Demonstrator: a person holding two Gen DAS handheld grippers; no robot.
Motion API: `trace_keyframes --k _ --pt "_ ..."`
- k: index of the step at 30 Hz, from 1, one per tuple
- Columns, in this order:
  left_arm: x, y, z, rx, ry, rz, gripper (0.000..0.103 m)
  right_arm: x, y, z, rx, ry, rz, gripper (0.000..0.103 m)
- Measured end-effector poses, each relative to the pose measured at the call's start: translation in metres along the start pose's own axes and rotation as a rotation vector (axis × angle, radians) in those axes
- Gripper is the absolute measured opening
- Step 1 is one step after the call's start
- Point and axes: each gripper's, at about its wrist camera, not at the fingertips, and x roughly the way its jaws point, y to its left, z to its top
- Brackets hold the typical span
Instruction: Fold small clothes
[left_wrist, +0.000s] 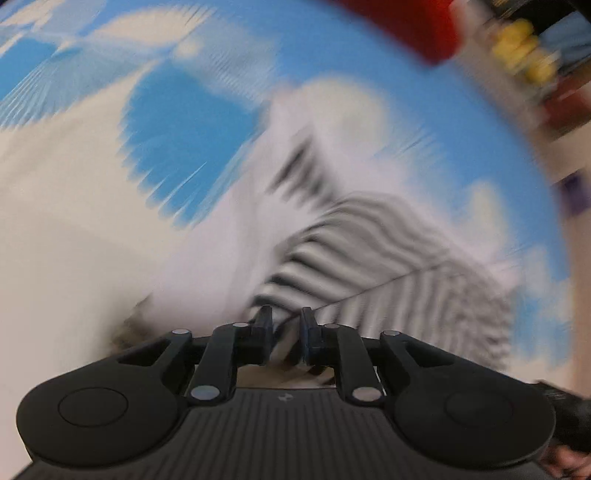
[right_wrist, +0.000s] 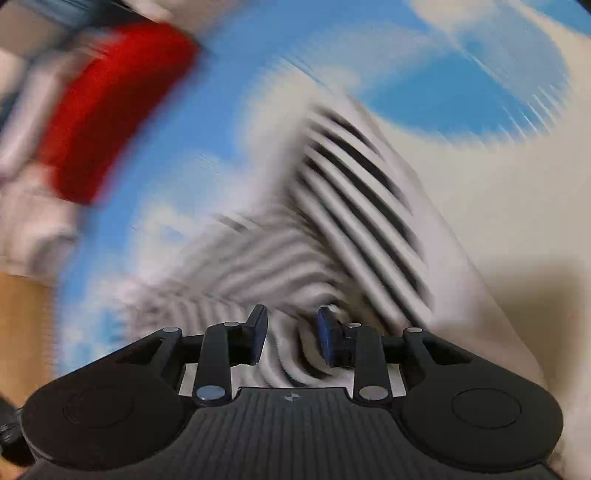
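Two grippers are busy with one small striped garment (left_wrist: 369, 251), a black-and-white piece that lies crumpled on a blue and white patterned sheet (left_wrist: 192, 147). It looks like thin, soft cloth, so it is probably very light, bends any way, and will sag and bunch up if it is lifted by only one spot. Good places to take it are likely the edges or corners, one in each gripper, so it can be pulled flat before folding. The left gripper (left_wrist: 287, 325) points steeply down, and its fingers are nearly pressed together, pinching a fold of the striped cloth at the near edge. The right gripper (right_wrist: 291, 328) also tilts steeply down over the garment; its fingers stand a little apart with striped cloth bunched between them, but the blur hides whether the pads press on it. Both pictures are smeared, so small details are hard to tell. Something red (right_wrist: 110, 110) sits at the far side of the sheet, well apart from the garment.
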Motion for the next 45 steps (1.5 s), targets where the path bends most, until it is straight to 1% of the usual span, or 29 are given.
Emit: trace_keyframes --k 1,3,4,5,6,7,8,9,10,11,12,13,14,16,17,20,21,22,24,26,28,31,33,35,36,38,40,43,45 --pt "0.000 0.001 -0.001 0.002 -0.002 0.002 0.011 0.006 -0.006 0.000 0.013 0.018 -0.037 0.023" --pt "-0.013 -0.006 0.001 0.038 -0.048 -0.020 0.011 0.000 -0.009 0.000 0.032 0.005 -0.032 0.022" --pt "-0.023 -0.012 0.003 0.074 -0.090 -0.037 0.011 -0.007 -0.003 0.000 0.001 -0.028 -0.025 0.025" --pt "-0.031 -0.017 0.003 0.106 -0.131 -0.053 0.012 -0.019 0.006 -0.002 -0.062 -0.088 -0.012 0.033" --pt "-0.034 -0.019 0.003 0.119 -0.151 -0.062 0.013 -0.026 0.013 -0.001 -0.112 -0.131 -0.006 0.037" --pt "-0.031 -0.017 0.002 0.116 -0.148 -0.062 0.013 -0.029 0.018 -0.001 -0.142 -0.147 0.005 0.043" --pt "-0.023 -0.013 0.002 0.104 -0.121 -0.045 0.013 -0.025 0.017 0.002 -0.151 -0.129 -0.001 0.043" --pt "-0.010 -0.009 0.000 0.092 -0.069 -0.014 0.013 -0.017 0.014 0.002 -0.147 -0.085 -0.037 0.043" --pt "0.002 -0.005 -0.004 0.093 0.001 0.009 0.011 -0.009 0.007 0.000 -0.131 -0.042 -0.088 0.043" --pt "0.006 -0.003 -0.007 0.104 0.038 0.002 0.011 -0.003 0.001 0.000 -0.110 -0.010 -0.135 0.043" --pt "-0.002 -0.002 -0.010 0.110 0.020 -0.003 0.011 -0.004 -0.002 -0.001 -0.092 -0.007 -0.135 0.043" --pt "-0.018 -0.004 -0.010 0.131 -0.027 -0.009 0.011 -0.010 0.000 -0.001 -0.089 -0.022 -0.122 0.043" --pt "-0.037 -0.008 -0.009 0.169 -0.090 -0.017 0.012 -0.025 0.007 0.001 -0.114 -0.069 -0.099 0.043" --pt "-0.083 -0.011 -0.014 0.237 -0.230 -0.026 0.014 -0.062 0.020 0.003 -0.178 -0.195 -0.053 0.042" --pt "-0.103 -0.009 -0.018 0.249 -0.264 -0.033 0.014 -0.088 0.024 0.002 -0.203 -0.272 -0.036 0.042" --pt "-0.162 -0.001 -0.037 0.267 -0.323 -0.106 0.016 -0.157 0.025 -0.004 -0.203 -0.416 0.030 0.043" --pt "-0.180 0.002 -0.048 0.277 -0.350 -0.131 0.023 -0.177 0.022 -0.012 -0.211 -0.445 0.052 0.043" --pt "-0.197 0.006 -0.062 0.287 -0.378 -0.149 0.034 -0.197 0.019 -0.023 -0.234 -0.475 0.072 0.043" --pt "-0.228 0.014 -0.094 0.305 -0.434 -0.174 0.042 -0.230 0.014 -0.047 -0.299 -0.531 0.082 0.043" --pt "-0.245 0.025 -0.133 0.336 -0.470 -0.176 0.042 -0.259 -0.001 -0.081 -0.361 -0.589 0.078 0.043" --pt "-0.248 0.039 -0.169 0.357 -0.479 -0.166 0.042 -0.279 -0.024 -0.111 -0.368 -0.625 0.074 0.043" --pt "-0.224 0.063 -0.216 0.345 -0.422 -0.124 0.042 -0.282 -0.063 -0.142 -0.314 -0.625 0.053 0.043" --pt "-0.205 0.076 -0.235 0.318 -0.375 -0.081 0.042 -0.267 -0.085 -0.162 -0.280 -0.606 -0.022 0.043" --pt "-0.195 0.084 -0.244 0.260 -0.280 -0.033 0.041 -0.243 -0.100 -0.172 -0.220 -0.501 -0.102 0.043" --pt "-0.194 0.088 -0.244 0.230 -0.254 -0.030 0.041 -0.236 -0.107 -0.173 -0.189 -0.444 -0.112 0.043" --pt "-0.200 0.093 -0.244 0.191 -0.258 -0.080 0.042 -0.228 -0.115 -0.177 -0.181 -0.379 -0.098 0.043" --pt "-0.195 0.097 -0.240 0.168 -0.251 -0.082 0.042 -0.224 -0.117 -0.183 -0.206 -0.347 -0.113 0.043" --pt "-0.181 0.105 -0.239 0.137 -0.234 -0.093 0.043 -0.216 -0.122 -0.184 -0.189 -0.290 -0.098 0.043" --pt "-0.165 0.113 -0.240 0.110 -0.220 -0.129 0.049 -0.210 -0.120 -0.189 -0.173 -0.273 -0.101 0.043"
